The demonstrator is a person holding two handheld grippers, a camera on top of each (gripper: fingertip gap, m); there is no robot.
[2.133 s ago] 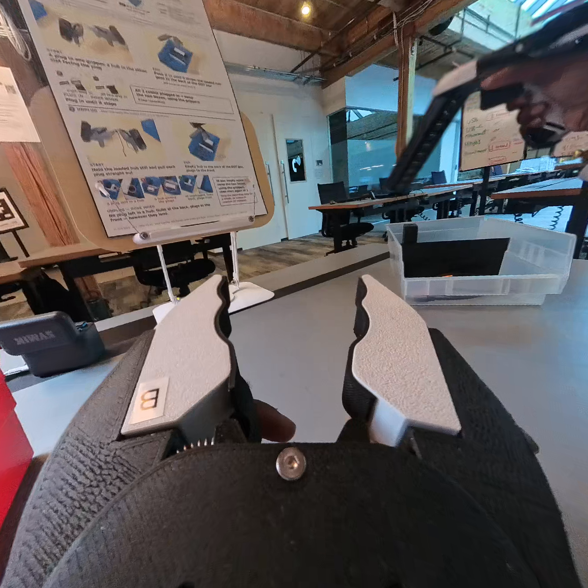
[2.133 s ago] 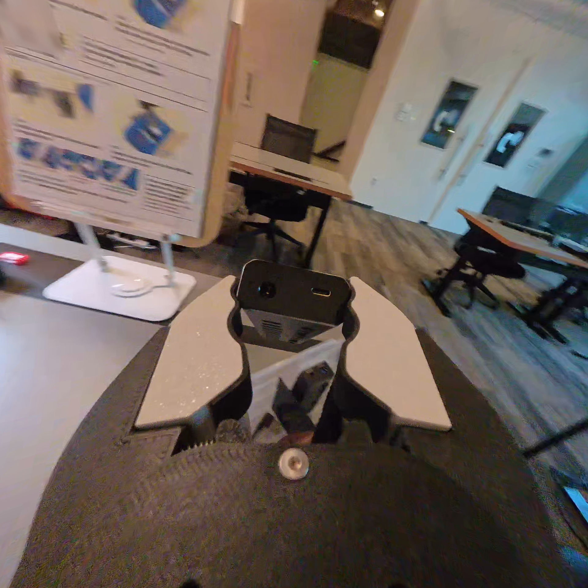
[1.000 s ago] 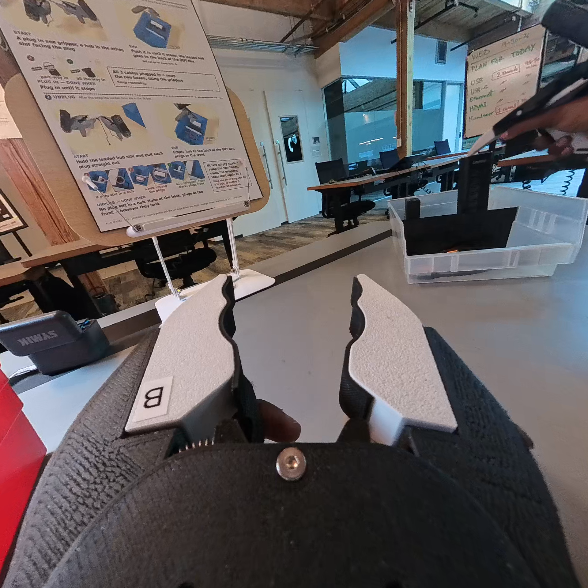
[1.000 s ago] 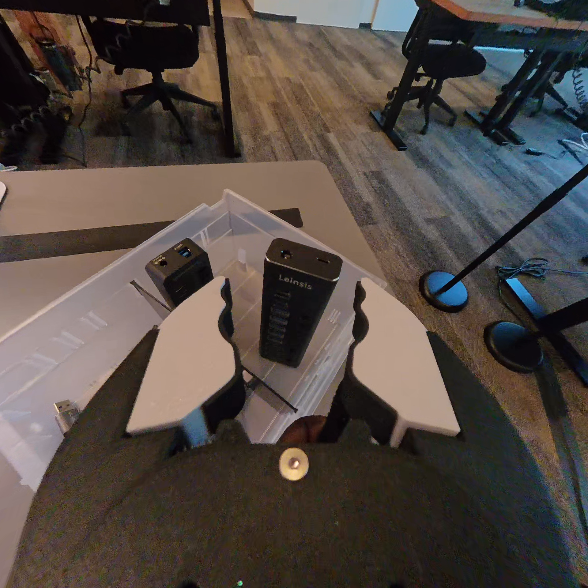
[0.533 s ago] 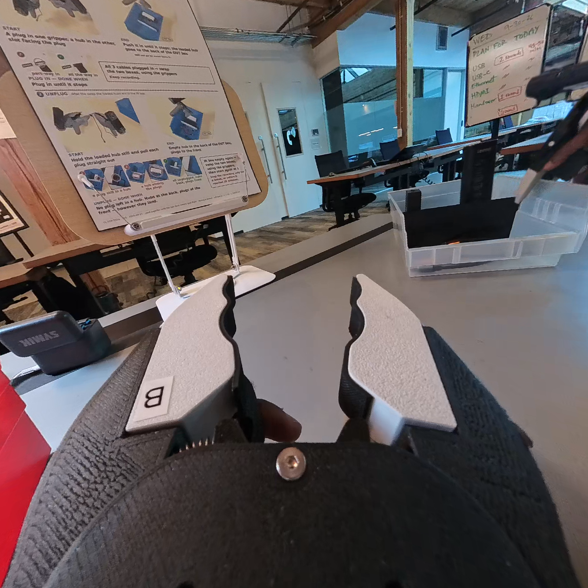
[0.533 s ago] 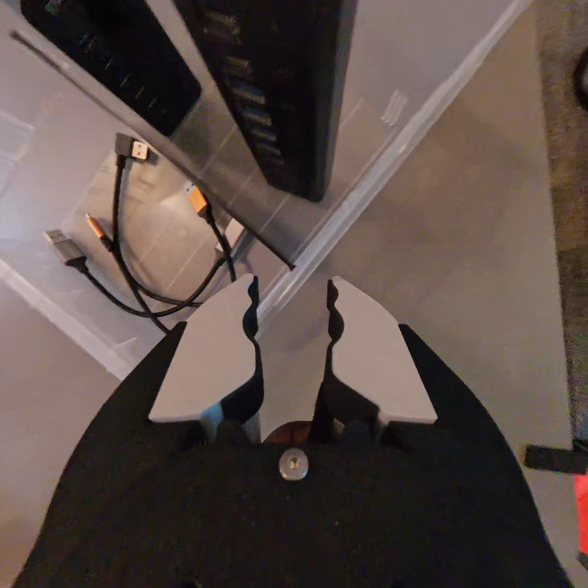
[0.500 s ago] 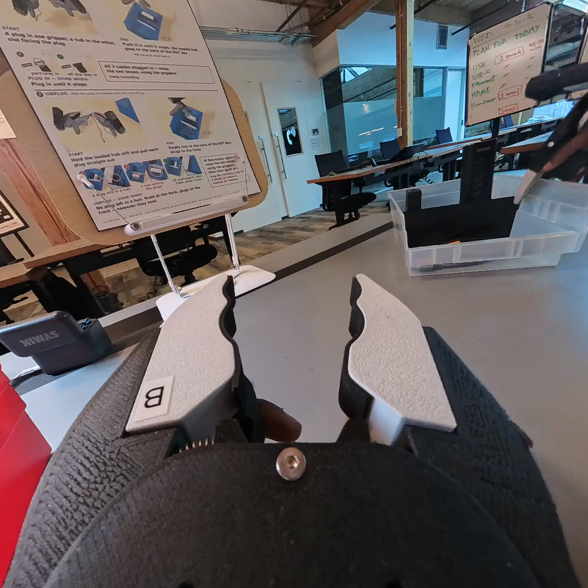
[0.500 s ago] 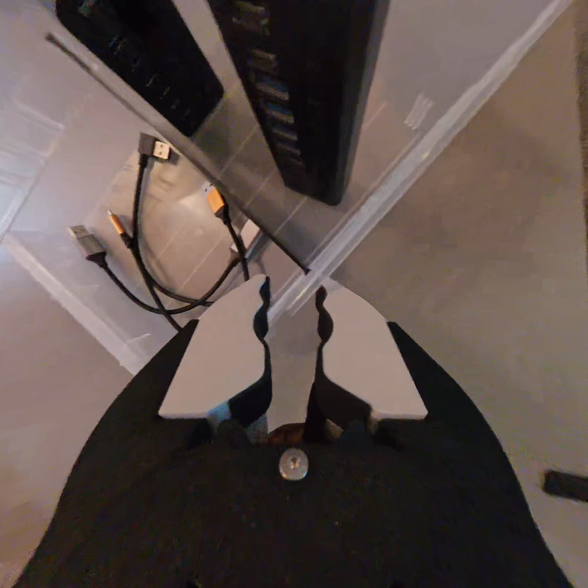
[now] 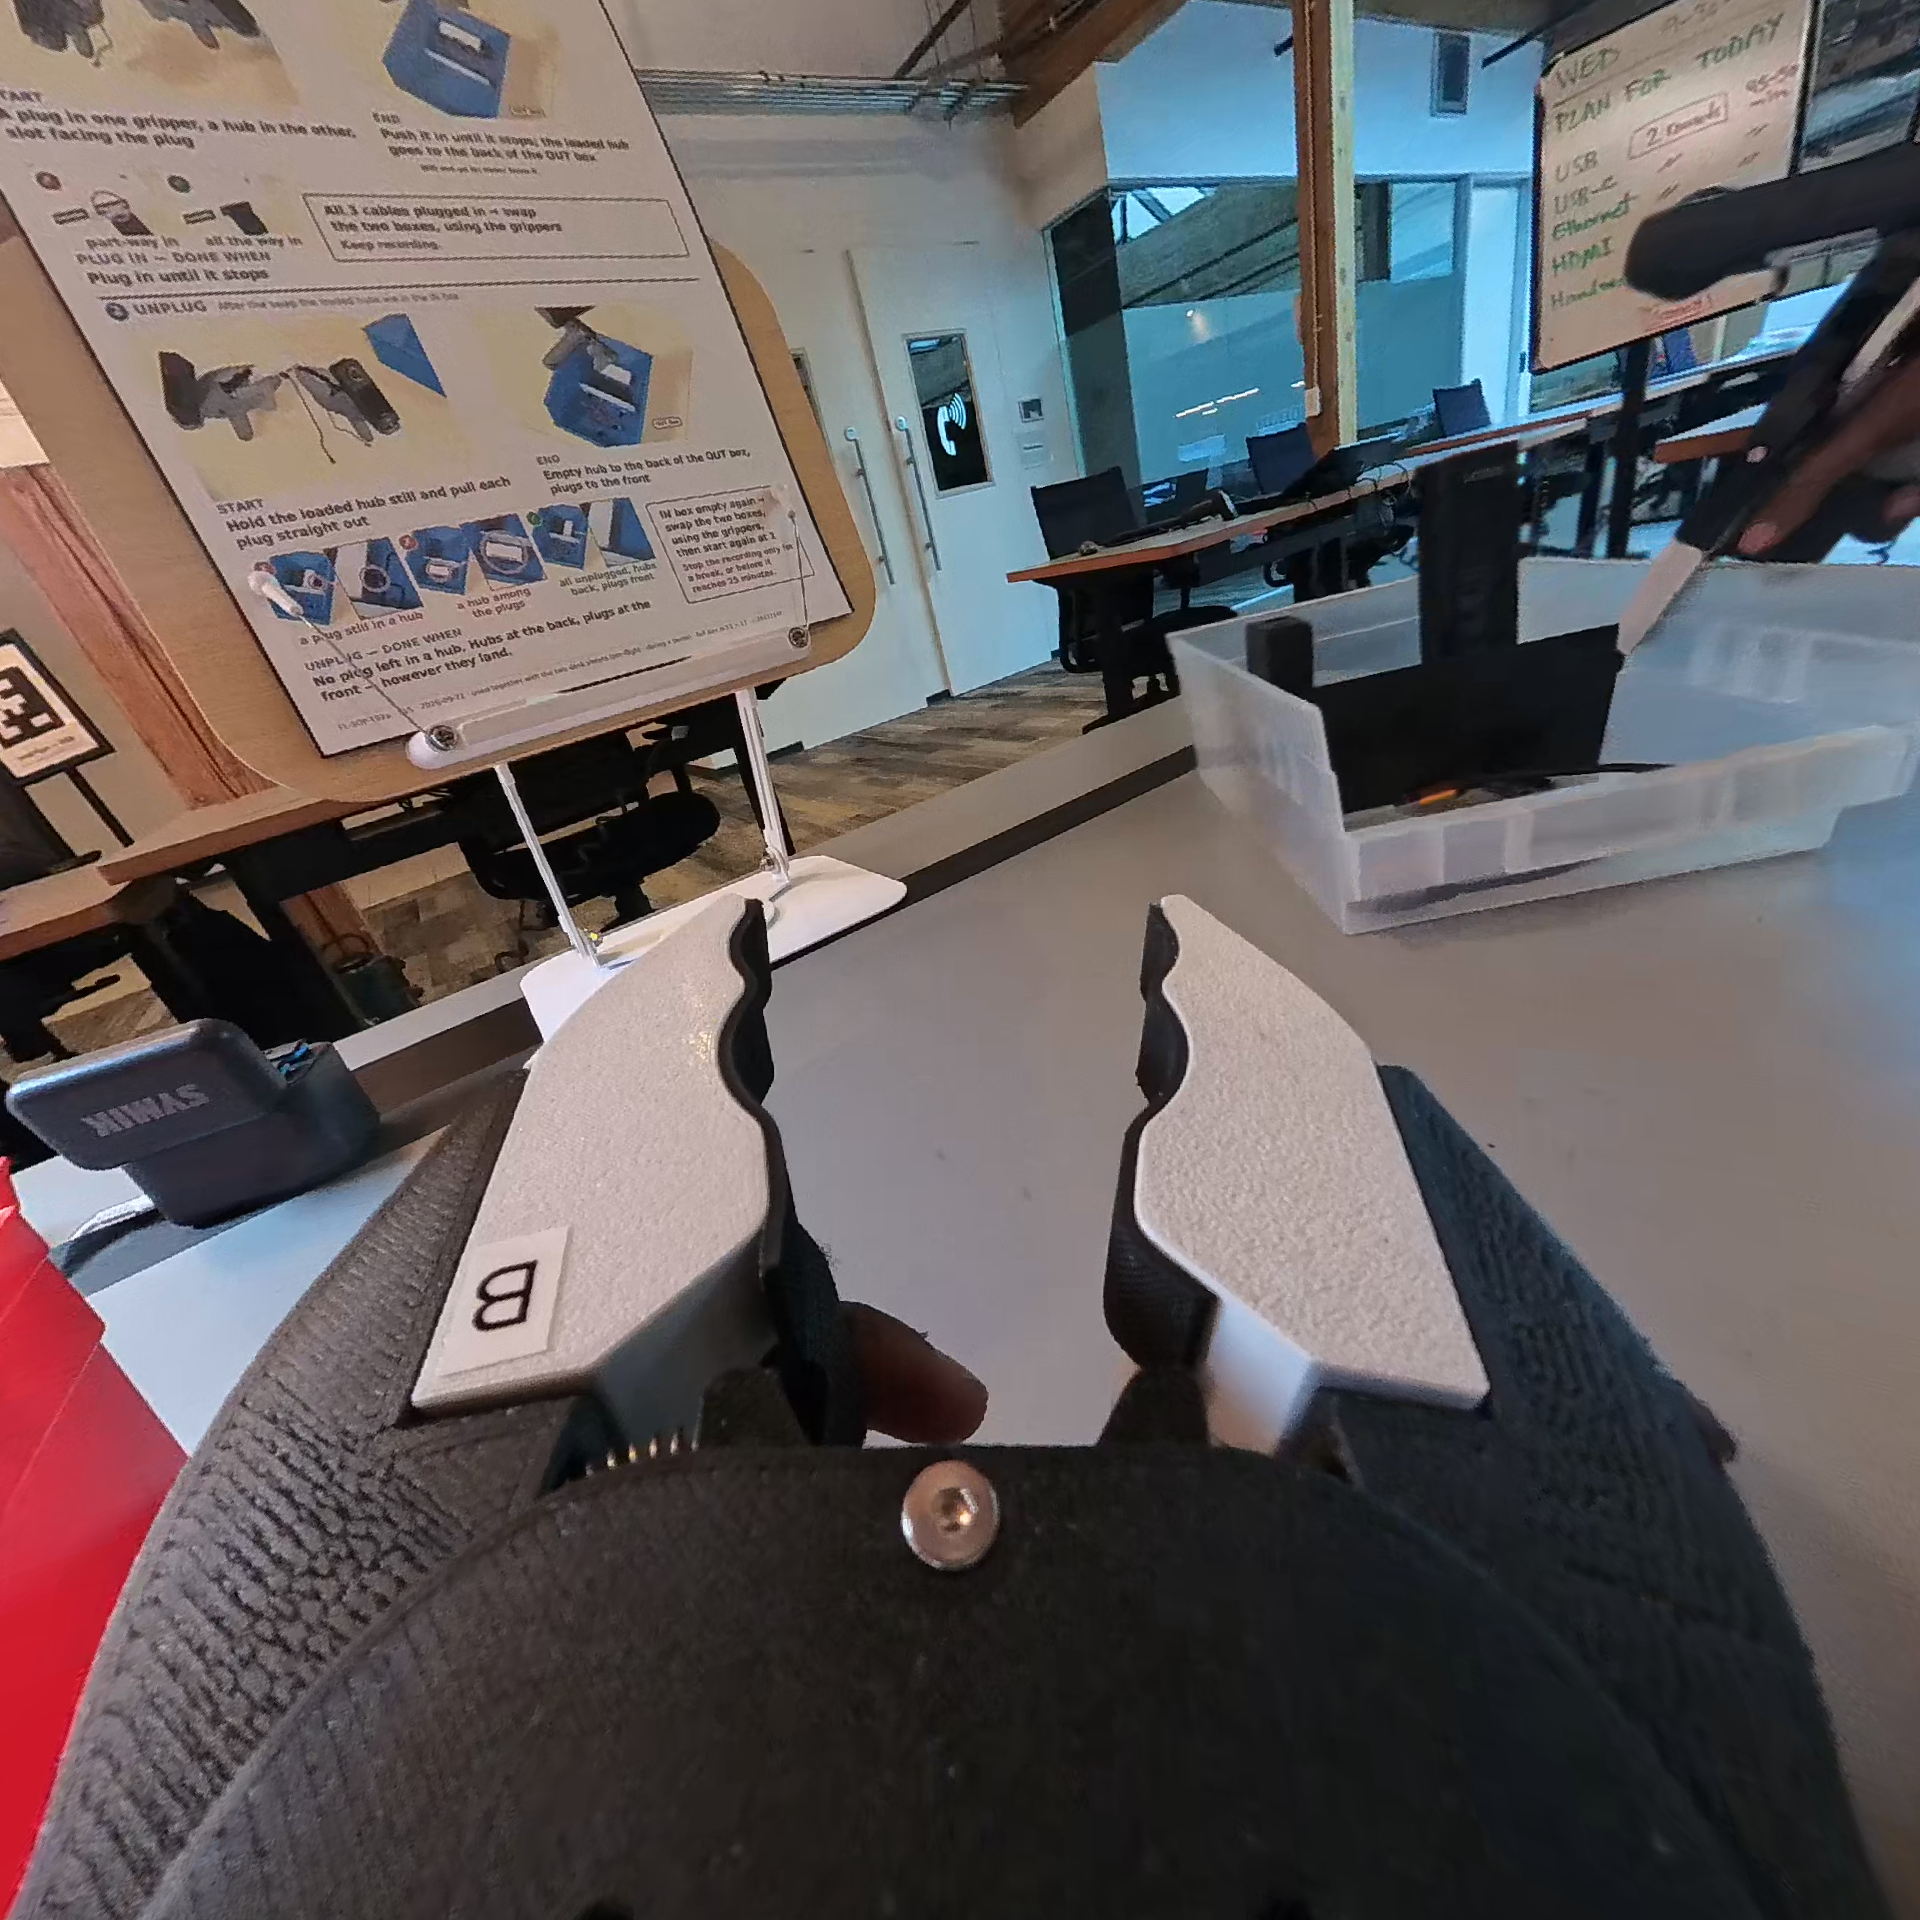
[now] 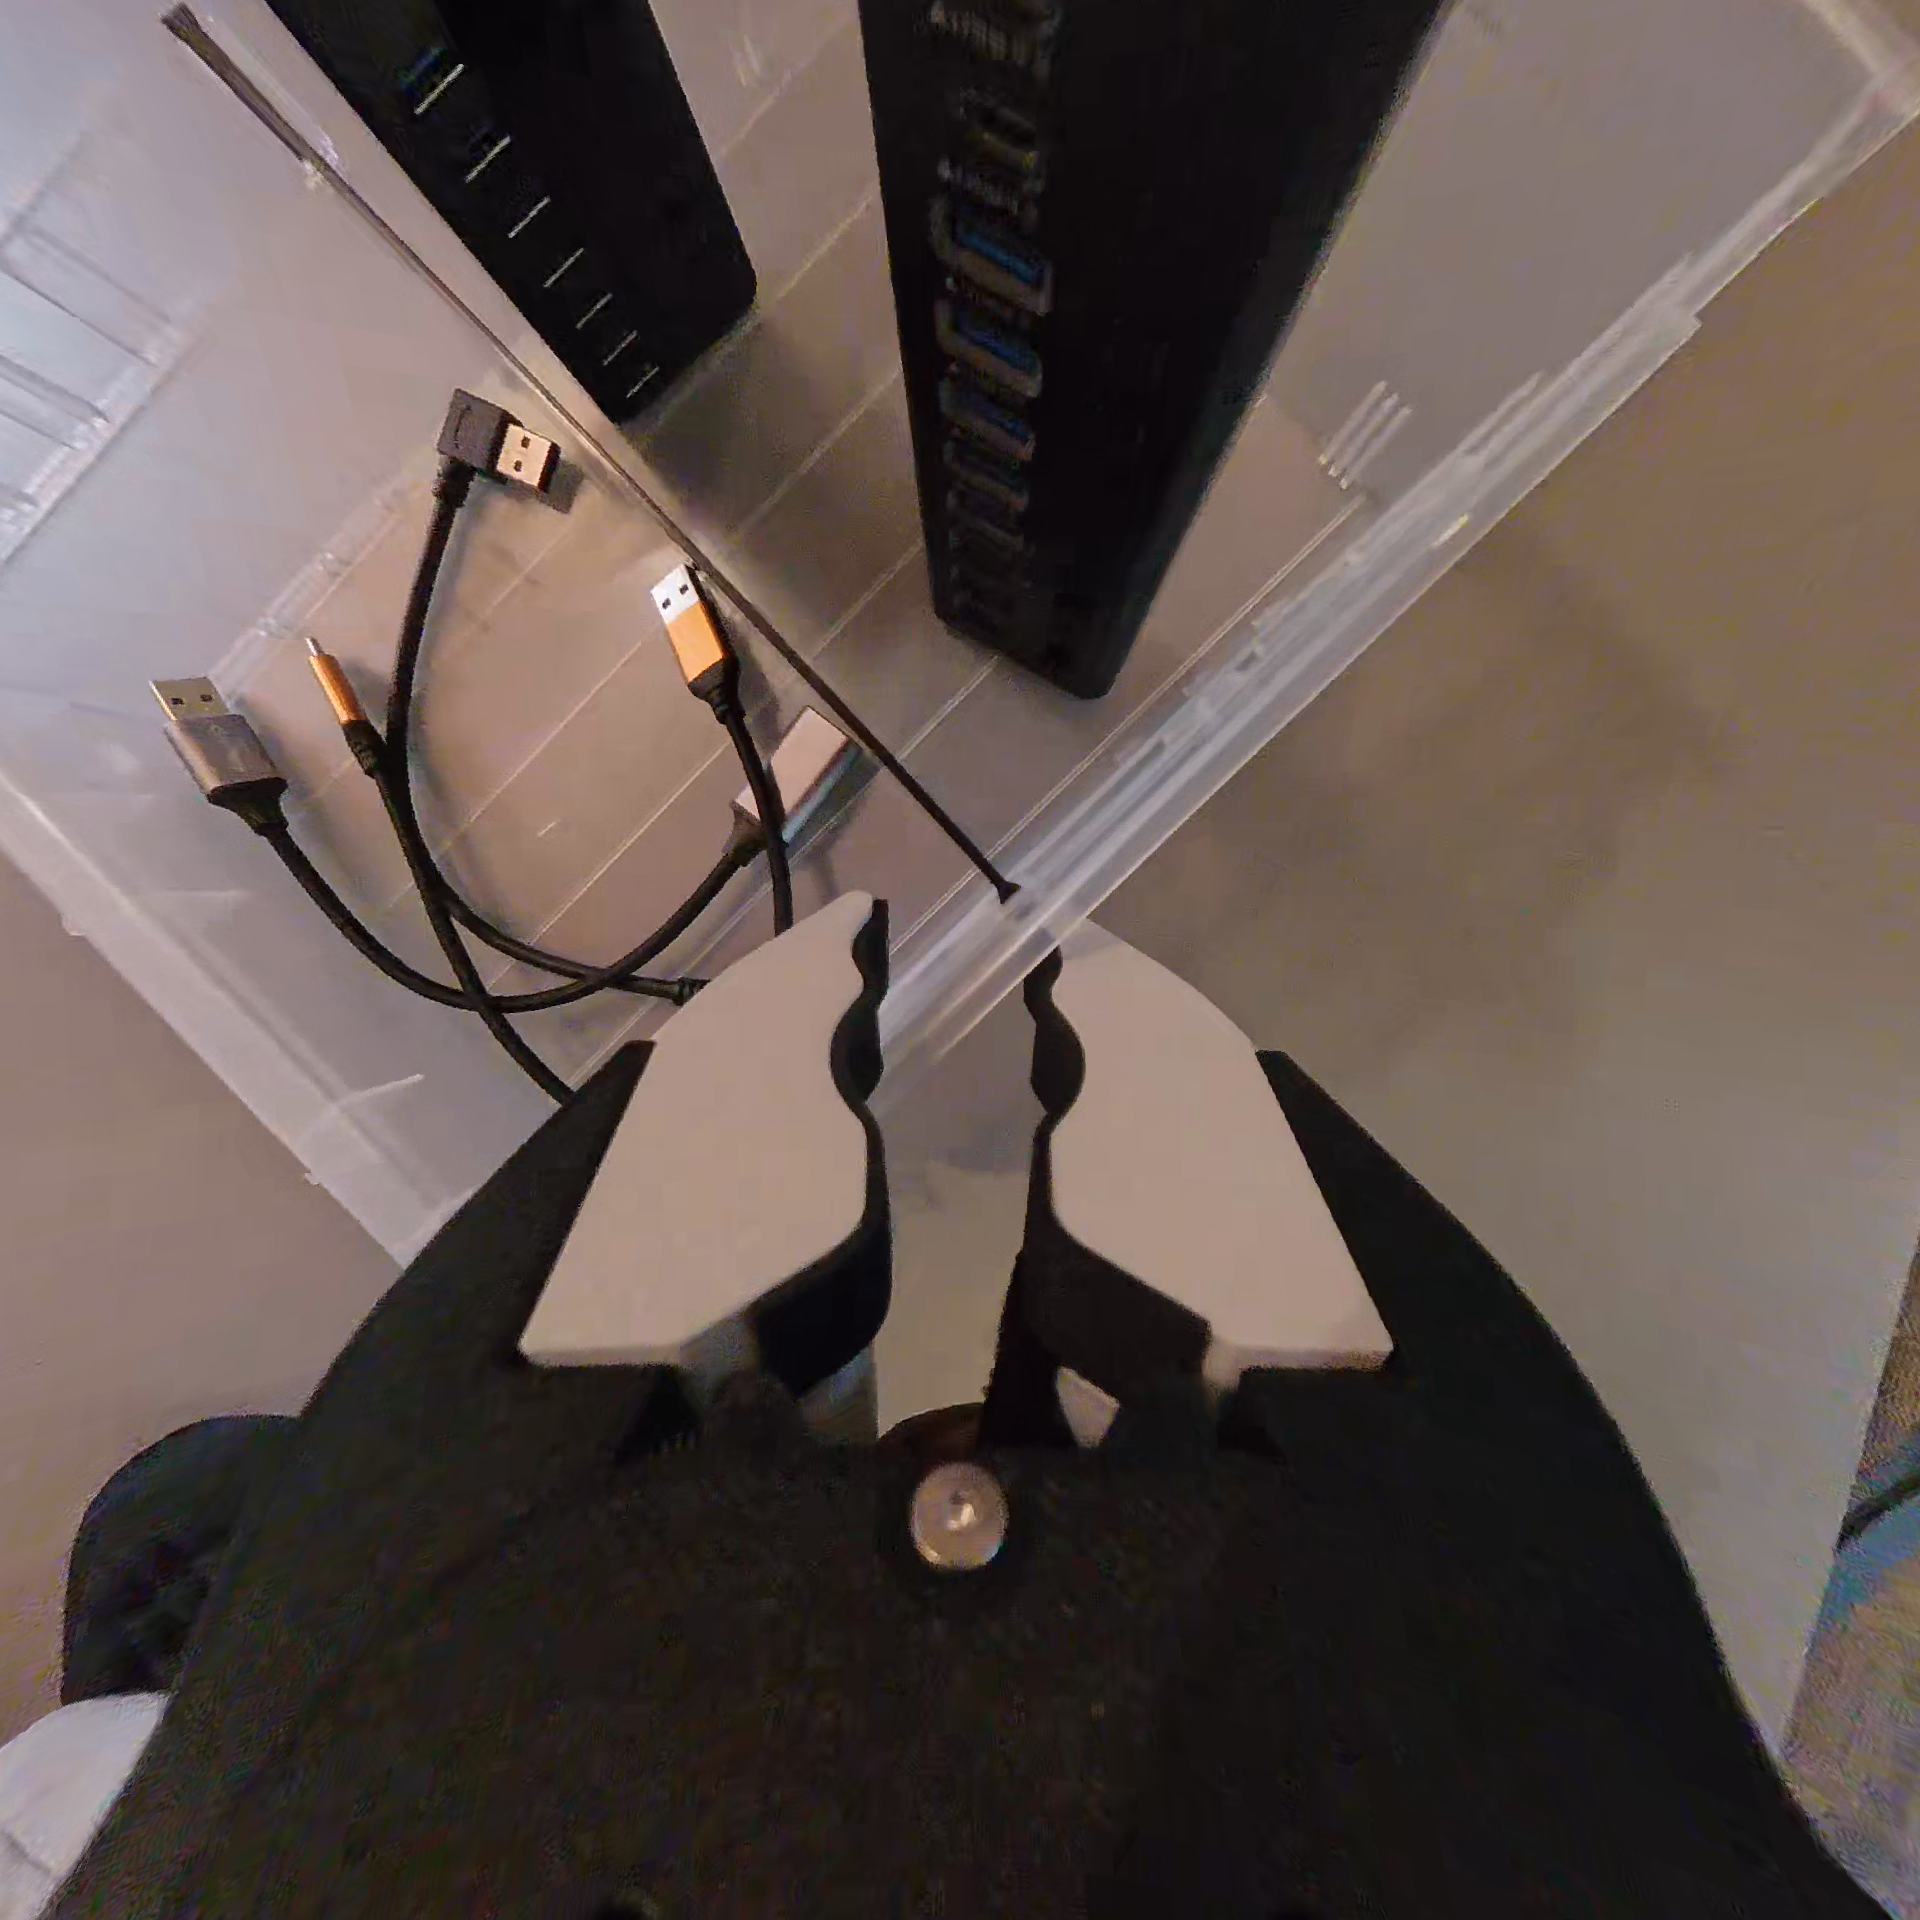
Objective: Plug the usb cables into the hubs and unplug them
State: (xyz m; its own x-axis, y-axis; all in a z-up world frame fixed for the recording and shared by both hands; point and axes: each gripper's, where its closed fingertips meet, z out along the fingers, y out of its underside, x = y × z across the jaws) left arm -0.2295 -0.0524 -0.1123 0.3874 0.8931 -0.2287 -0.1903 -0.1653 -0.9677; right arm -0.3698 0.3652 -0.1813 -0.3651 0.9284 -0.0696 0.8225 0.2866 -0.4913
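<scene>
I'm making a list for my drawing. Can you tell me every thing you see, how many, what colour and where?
Bin: one, clear, on the table.
Hubs: two, black, upright in the bin's far part.
Cables: about three, black, with silver, orange and black plugs, in the near part.
Table: one, grey.
Poster stand: one, white sheet on a wood board, far left.
Case: one, dark grey, left edge.
Red thing: one, lower left, unclear.
Whiteboard: one, far right.
Left gripper: open, empty.
Right gripper: open, empty, above the bin's edge.
</scene>
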